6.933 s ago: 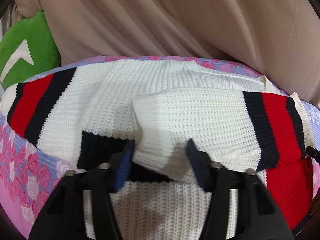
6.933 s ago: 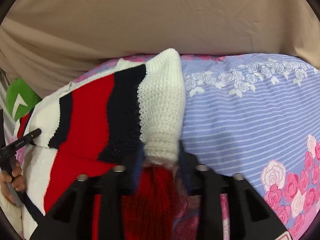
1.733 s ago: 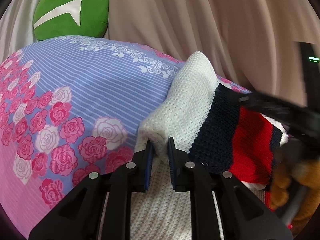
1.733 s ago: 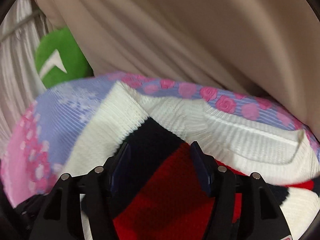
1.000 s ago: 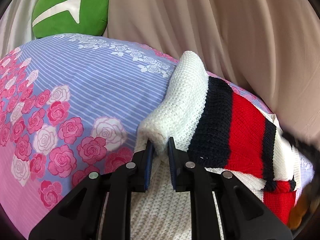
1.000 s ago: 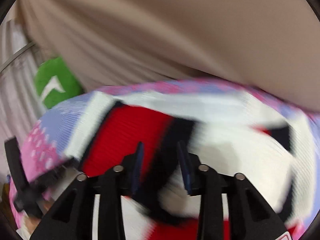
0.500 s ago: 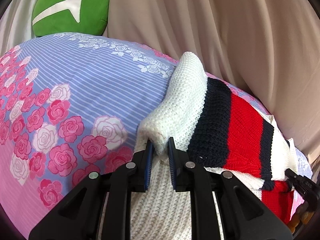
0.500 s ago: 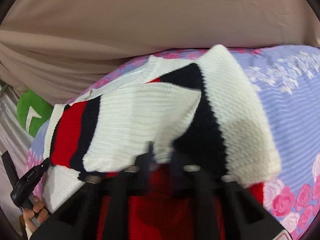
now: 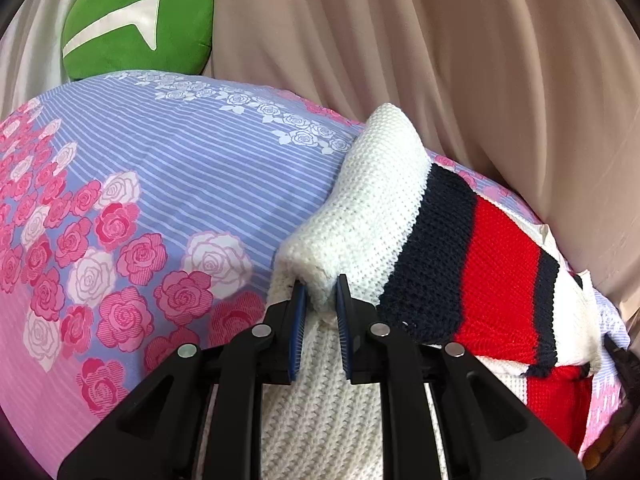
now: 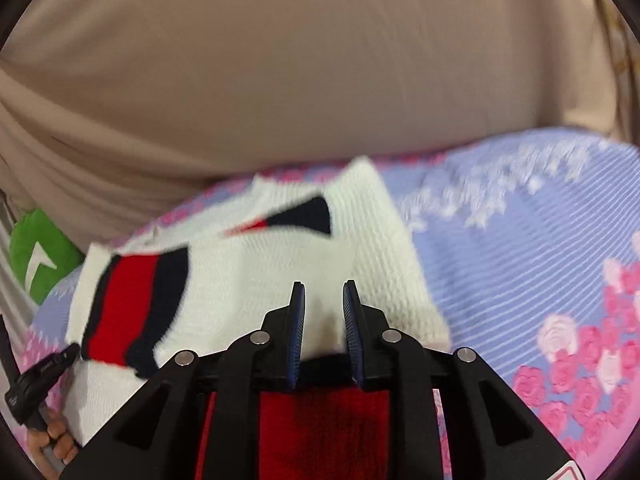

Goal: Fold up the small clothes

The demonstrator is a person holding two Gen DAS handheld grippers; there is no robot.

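Left claw (image 9: 320, 296) is pinched tight on the white corner of the sweater (image 9: 372, 200), anchoring it for folding. Right claw (image 10: 323, 300) is opening with no knit between its pads, apparently after letting the sleeve (image 10: 132, 300) drop across.

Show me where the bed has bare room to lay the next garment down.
Bare sheet lies left of the white, navy and red striped knit sweater, across the lilac striped, rose-printed bedsheet up to the green cushion. More lies right of it in the right wrist view. The far edge against the beige curtain is crowded.
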